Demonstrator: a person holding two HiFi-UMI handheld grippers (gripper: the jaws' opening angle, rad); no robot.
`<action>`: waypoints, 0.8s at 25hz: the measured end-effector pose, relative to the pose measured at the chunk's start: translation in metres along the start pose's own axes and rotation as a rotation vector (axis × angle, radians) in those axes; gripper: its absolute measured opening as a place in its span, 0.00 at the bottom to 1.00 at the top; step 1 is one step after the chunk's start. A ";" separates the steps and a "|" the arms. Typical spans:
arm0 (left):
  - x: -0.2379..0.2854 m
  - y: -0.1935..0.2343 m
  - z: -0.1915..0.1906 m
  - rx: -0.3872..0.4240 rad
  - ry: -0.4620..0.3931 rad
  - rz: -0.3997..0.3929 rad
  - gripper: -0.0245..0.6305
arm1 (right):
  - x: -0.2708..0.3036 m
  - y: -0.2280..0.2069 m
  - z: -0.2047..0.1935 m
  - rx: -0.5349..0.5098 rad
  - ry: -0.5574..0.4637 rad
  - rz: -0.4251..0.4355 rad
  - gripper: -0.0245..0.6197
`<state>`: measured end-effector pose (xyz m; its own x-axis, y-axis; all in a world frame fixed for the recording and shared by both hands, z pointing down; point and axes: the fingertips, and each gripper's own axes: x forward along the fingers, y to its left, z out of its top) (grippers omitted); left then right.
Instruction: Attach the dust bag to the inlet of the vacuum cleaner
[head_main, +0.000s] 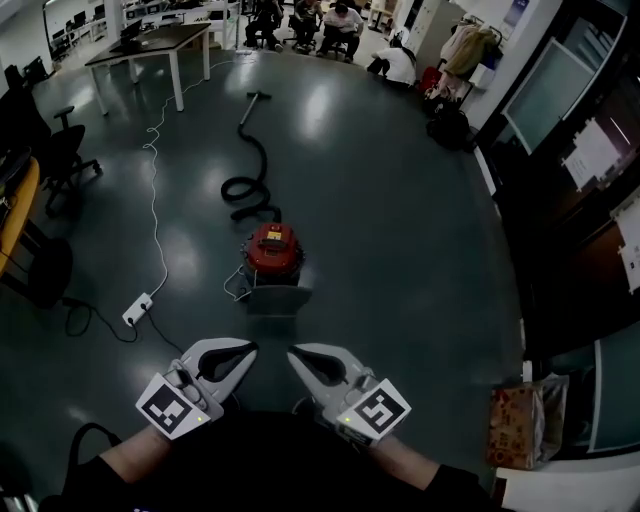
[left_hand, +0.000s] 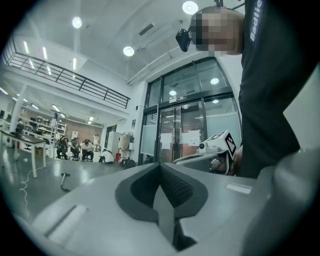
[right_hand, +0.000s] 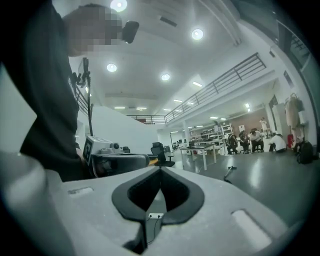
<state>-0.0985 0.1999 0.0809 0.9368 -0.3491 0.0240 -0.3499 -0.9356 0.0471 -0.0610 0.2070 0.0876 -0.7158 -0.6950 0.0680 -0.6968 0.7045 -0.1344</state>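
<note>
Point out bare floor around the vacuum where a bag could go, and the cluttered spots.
The widest bare floor lies right of the red vacuum cleaner, up to the dark wall. The left is crowded: white cable and power strip. The hose coils behind it.

Glossy red vacuum cleaner (head_main: 272, 248) on a shiny dark floor (head_main: 400, 230); matt grey plastic grippers.
</note>
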 end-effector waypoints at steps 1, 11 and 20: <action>0.004 -0.006 -0.001 0.007 0.003 -0.008 0.03 | -0.005 0.001 0.000 -0.004 -0.008 0.000 0.04; 0.020 -0.025 -0.007 0.040 0.037 -0.040 0.03 | -0.021 -0.004 0.002 -0.009 -0.073 -0.025 0.04; 0.017 -0.028 -0.007 0.047 0.043 -0.047 0.03 | -0.019 0.002 0.000 0.002 -0.070 -0.031 0.04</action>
<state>-0.0726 0.2200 0.0872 0.9507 -0.3030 0.0657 -0.3038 -0.9527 0.0021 -0.0485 0.2216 0.0856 -0.6888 -0.7249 0.0033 -0.7186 0.6822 -0.1348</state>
